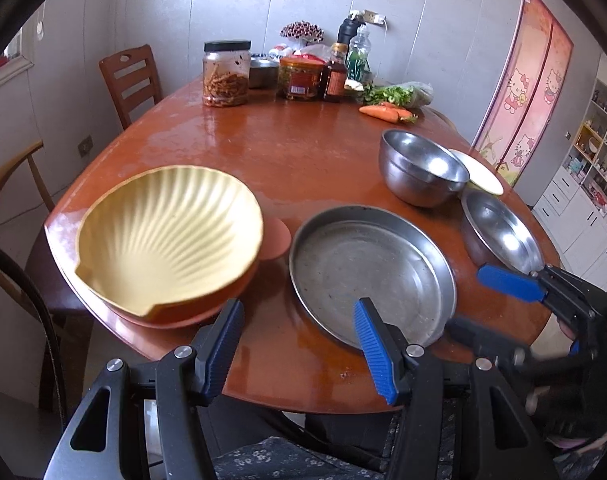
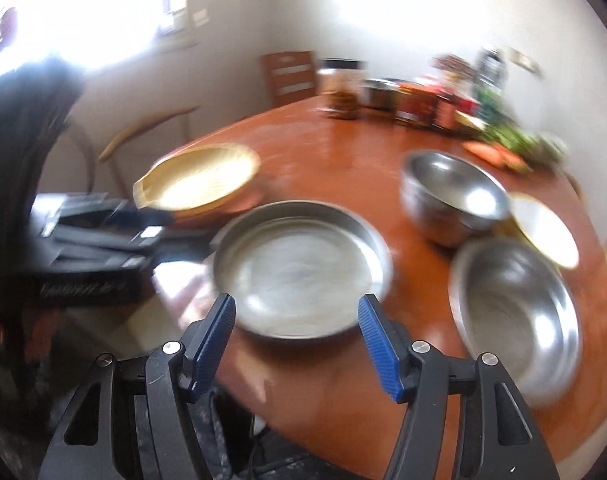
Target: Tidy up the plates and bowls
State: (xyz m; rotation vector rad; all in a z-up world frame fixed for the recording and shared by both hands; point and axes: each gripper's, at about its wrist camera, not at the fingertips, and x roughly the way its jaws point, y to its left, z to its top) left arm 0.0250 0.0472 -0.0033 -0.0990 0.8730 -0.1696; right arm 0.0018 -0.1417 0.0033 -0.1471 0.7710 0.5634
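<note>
Both my claws gape empty: left gripper (image 1: 299, 344) low center, right gripper (image 2: 297, 340) blurred, seemingly approaching the steel plate (image 2: 299, 268); next, grip its rim.

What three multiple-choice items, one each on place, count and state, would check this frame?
1. What does the yellow shell-shaped ribbed bowl rest on?
A. an orange plate
B. the round flat steel pan
C. a chair

2. How many carrots lie at the table's far side?
A. none
B. two
C. five

3. How does the left gripper stand?
A. shut on a bowl
B. shut on nothing
C. open, holding nothing

Key: 1 A, the orange plate shows under the bowl's rim. 2 B, two orange carrots lie beside the greens. 3 C, its blue fingers stand wide apart above the wooden table edge.
</note>
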